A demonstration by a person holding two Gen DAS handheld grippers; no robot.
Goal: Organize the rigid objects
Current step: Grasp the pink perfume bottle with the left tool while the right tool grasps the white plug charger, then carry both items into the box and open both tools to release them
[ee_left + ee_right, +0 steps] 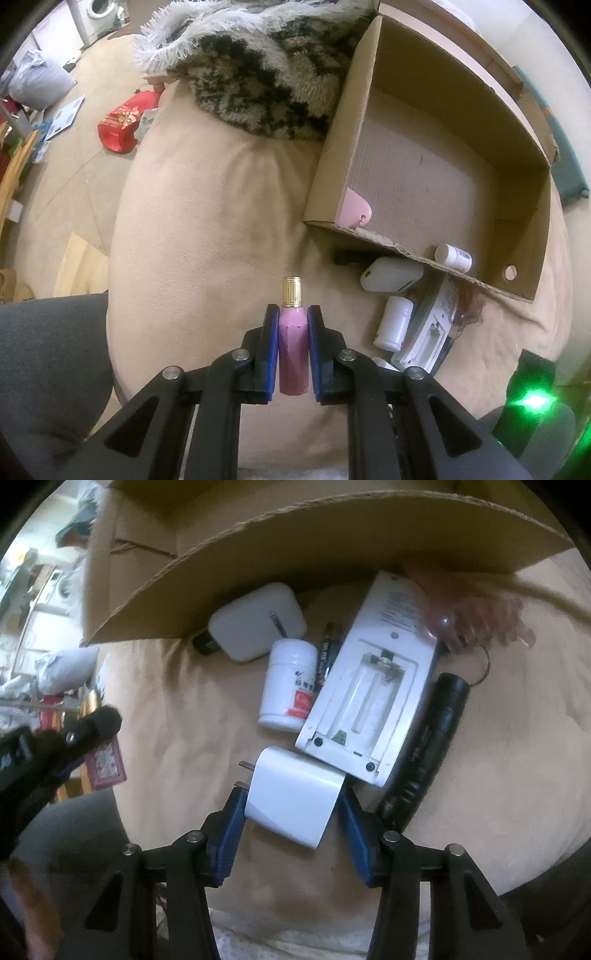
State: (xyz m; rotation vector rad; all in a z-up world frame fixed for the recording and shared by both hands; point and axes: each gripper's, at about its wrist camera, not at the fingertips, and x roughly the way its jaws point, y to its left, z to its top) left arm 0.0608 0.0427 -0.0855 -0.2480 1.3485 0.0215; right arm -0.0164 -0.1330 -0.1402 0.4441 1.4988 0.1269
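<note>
Both grippers are busy: the left gripper [293, 315] has its blue pads pressed tight against a pink bottle [293, 354] with a ribbed gold cap, held above the beige cushion [207, 221], while the right gripper [291, 794] has its fingers spread around a white plug charger [295, 797], the pads at or just off its sides; whether they actually clamp it cannot be told.

Largest among the things is the cardboard box [347, 122], lying on the cushion to the right with its top open; a pink rounded item [356, 210] sits in its near-left corner and a small white pill bottle [453, 257] lies at the near wall. A furry grey-and-black blanket [266, 74] is heaped beside the box's far-left side.

Just outside the box's near wall lies the clutter: a white device with an open battery bay [373, 686], a black flashlight [428, 746] touching its right edge, a rounded white case [258, 622] partly under the box flap, a white medicine bottle [290, 685] with a red label, and a thin dark pen [327, 653] between that bottle and the device.
</note>
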